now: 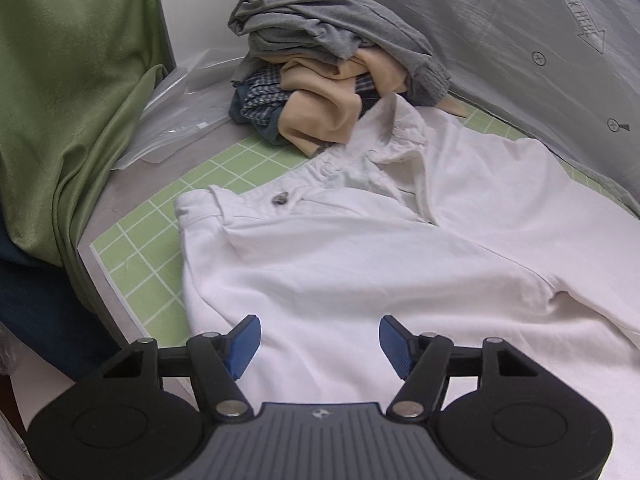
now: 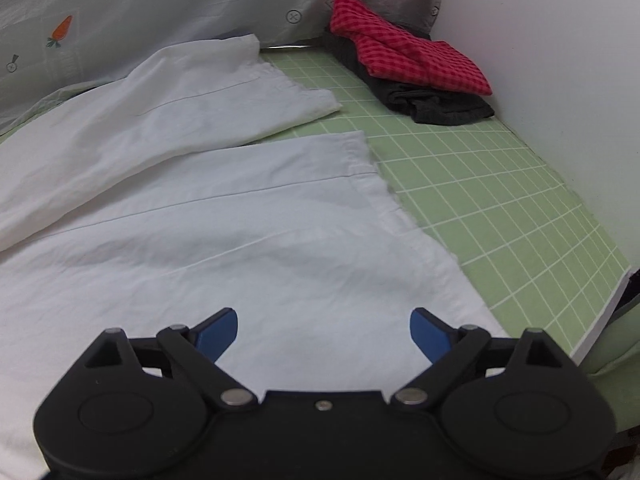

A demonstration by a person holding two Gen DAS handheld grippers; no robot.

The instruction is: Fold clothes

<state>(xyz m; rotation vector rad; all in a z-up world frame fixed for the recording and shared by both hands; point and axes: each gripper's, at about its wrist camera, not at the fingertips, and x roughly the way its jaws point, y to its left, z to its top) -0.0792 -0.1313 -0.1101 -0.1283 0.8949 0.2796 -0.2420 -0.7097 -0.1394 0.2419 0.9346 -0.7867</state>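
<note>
White trousers (image 1: pixel 360 248) lie spread flat on the green grid mat (image 1: pixel 140 264). Their waistband with a dark button (image 1: pixel 281 198) shows in the left wrist view, their two legs (image 2: pixel 208 216) and hems in the right wrist view. My left gripper (image 1: pixel 320 338) hovers over the hip area, blue pads apart, nothing between them. My right gripper (image 2: pixel 324 330) hangs above the nearer leg close to its hem, jaws wide and empty.
A heap of grey, beige and checked clothes (image 1: pixel 320 76) sits beyond the waistband. Folded red checked cloth (image 2: pixel 404 56) on dark cloth lies at the mat's (image 2: pixel 500 200) far corner. Green fabric (image 1: pixel 68 100) drapes at left. A pale printed sheet (image 2: pixel 140 8) hangs behind.
</note>
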